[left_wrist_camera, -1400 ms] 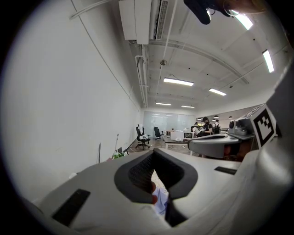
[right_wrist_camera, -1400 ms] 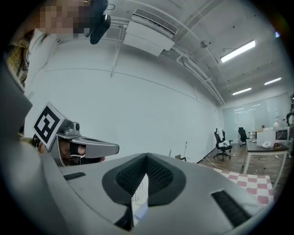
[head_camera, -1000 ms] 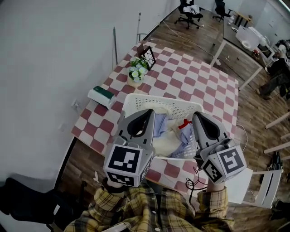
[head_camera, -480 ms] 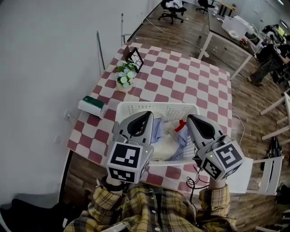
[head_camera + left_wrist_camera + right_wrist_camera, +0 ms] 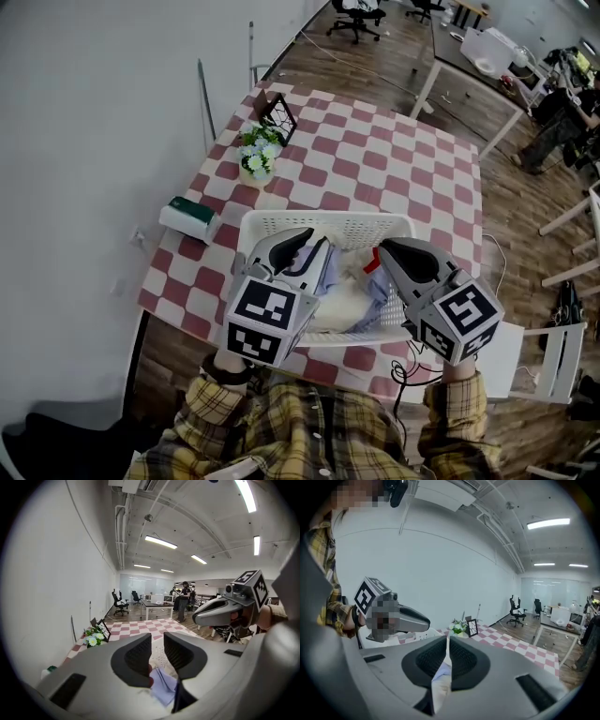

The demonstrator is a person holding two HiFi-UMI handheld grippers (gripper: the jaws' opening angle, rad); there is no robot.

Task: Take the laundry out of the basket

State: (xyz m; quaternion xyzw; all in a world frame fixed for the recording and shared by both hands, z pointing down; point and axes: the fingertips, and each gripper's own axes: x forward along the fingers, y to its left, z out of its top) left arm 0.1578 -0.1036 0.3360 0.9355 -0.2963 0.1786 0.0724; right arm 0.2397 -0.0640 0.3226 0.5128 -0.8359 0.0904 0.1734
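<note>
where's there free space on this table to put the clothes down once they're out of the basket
Widest bare stretch of table: beyond the basket, right of the flowers and picture frame, out to the far and right edges. Crowded: the near edge, filled by the basket, and the left side with the box.

From the head camera, the left gripper (image 5: 315,246) and right gripper (image 5: 382,251), jaws just now parting, cover the near corners of the white basket (image 5: 323,221) and much of the laundry (image 5: 349,298). In each gripper view, pale cloth shows through the gap, but whether it sits between the jaws or beyond them cannot be told. A far office chair (image 5: 354,17) is cut off by the top edge.
</note>
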